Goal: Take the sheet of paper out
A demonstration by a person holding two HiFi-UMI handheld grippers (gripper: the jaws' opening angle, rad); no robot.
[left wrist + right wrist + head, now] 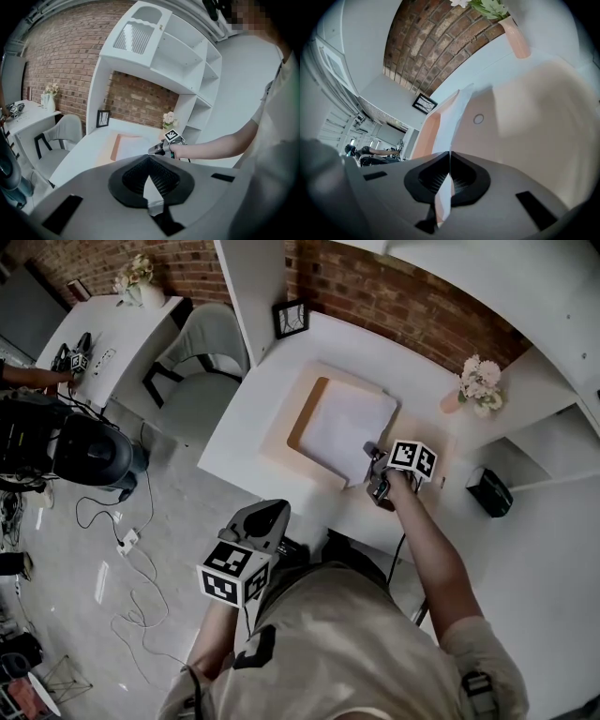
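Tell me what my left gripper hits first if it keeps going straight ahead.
Probably the white desk near its front edge, or the peach folder just beyond; the right gripper sits close beside that line; depth is unclear.

We look down on a white corner desk [248,404] set against a red brick wall [394,296], with white shelving [164,51] rising above it. A grey upholstered chair [202,362] stands between the desk and a second white table [122,320] to the left. A framed picture [290,319] and a vase of pale flowers [478,385] sit on the desk. A power strip [128,541] and loose cables lie on the grey floor [187,493].
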